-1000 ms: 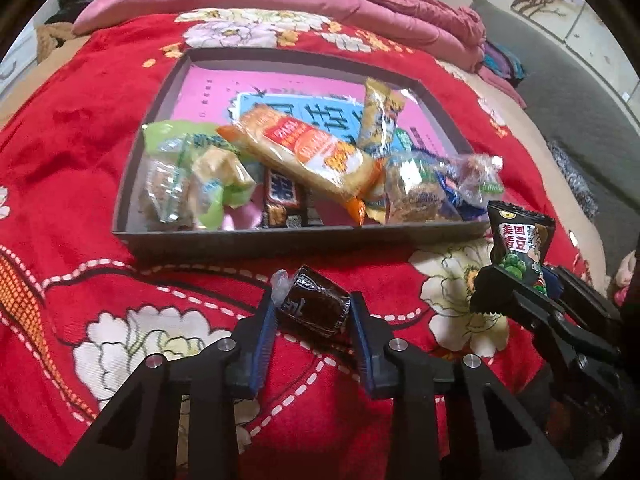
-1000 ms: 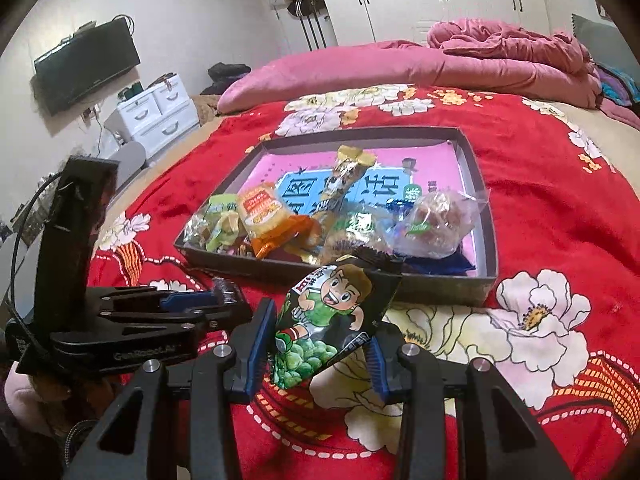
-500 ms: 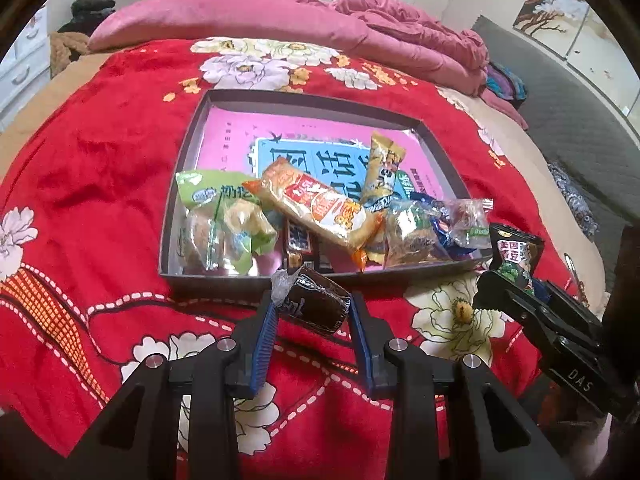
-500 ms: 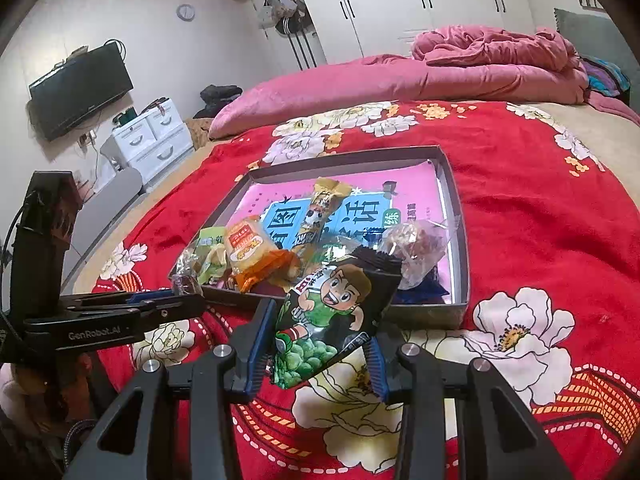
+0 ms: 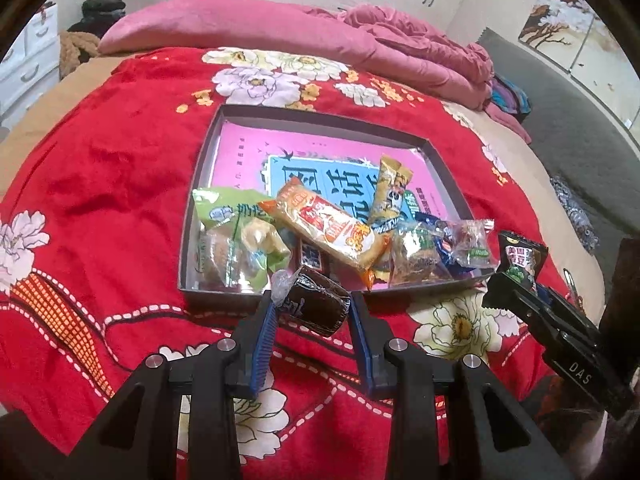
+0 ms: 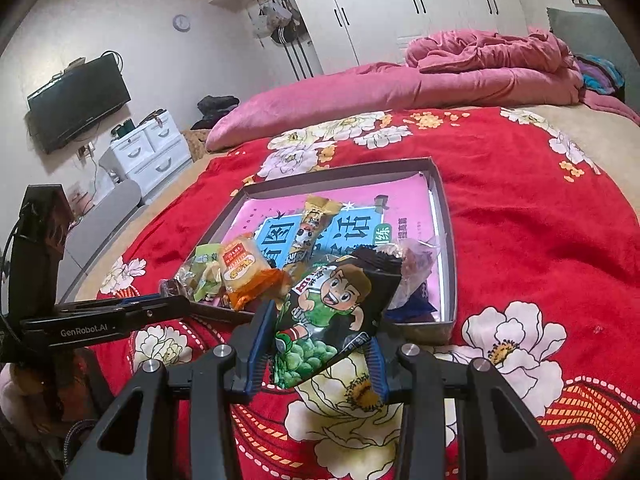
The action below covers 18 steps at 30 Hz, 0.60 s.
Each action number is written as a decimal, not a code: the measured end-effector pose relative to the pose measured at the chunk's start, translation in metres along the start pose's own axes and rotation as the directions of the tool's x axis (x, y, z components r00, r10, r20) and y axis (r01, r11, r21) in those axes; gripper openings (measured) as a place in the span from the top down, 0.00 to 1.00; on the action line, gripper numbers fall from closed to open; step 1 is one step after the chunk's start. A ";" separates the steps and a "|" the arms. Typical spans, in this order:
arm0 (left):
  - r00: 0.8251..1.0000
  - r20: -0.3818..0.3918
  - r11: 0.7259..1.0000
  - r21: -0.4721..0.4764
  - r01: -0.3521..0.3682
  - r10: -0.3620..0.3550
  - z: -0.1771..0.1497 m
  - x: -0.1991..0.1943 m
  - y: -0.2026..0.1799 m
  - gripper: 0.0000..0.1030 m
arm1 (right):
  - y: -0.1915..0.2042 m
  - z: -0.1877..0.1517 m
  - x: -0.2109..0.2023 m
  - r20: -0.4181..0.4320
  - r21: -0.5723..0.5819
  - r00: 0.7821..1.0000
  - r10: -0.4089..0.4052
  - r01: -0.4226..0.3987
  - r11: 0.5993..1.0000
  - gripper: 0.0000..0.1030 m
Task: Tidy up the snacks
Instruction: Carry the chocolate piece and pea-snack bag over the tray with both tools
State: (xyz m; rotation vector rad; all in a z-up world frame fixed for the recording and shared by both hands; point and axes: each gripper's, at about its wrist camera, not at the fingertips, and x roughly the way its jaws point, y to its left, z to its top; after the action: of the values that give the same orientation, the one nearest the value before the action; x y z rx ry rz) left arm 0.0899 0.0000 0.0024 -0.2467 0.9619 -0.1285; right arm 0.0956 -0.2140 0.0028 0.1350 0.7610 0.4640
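**Both grippers loaded, lifted a bit vs 1 s ago, nothing dropped yet**

L gripper: jaws narrow, clamped on the dark brown wrapped snack, blue pads pressing both ends. Snack sits tilted, clear twisted wrapper end poking up by the L pad. It hangs over the near wall of the tray, above the red floral blanket.

R gripper: jaws partly closed on the green pea packet w/ cartoon kid print. Packet tilted, top corner leaning toward the tray's near R corner. In the L view same packet shows upright at the R gripper's tip, just off the tray's R corner.

Tray contents: green clear-wrap pastry pack at near L, orange biscuit pack diagonal across the middle, tan stick pack behind it, clear-wrapped pieces near R. All bunched along the near edge, far half bare pink/blue print.

Diff vs earlier frames: grip widths unchanged on both. Both cams now see more of the room and far bed, tray looks smaller and further down-frame, so both hands came up slightly. Tray items haven't shifted. L snack has gone from short of the tray wall to overlapping it.
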 end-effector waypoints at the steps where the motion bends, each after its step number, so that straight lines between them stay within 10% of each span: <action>1: 1.000 0.004 1.000 -0.002 -0.001 0.001 0.001 -0.002 0.001 0.65 | 0.001 0.000 -0.001 0.004 -0.003 1.000 0.002 -0.002 1.000 0.60; 18: 0.997 0.066 0.997 -0.071 -0.028 0.033 0.018 -0.018 0.021 0.65 | 0.011 0.009 0.006 0.015 -0.056 1.000 0.016 -0.015 0.998 0.59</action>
State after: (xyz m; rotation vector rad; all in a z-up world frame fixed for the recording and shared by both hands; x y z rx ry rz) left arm 0.0946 0.0267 0.0211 -0.2987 0.9039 -0.0583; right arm 0.1020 -0.2008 0.0088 0.0924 0.7314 0.4978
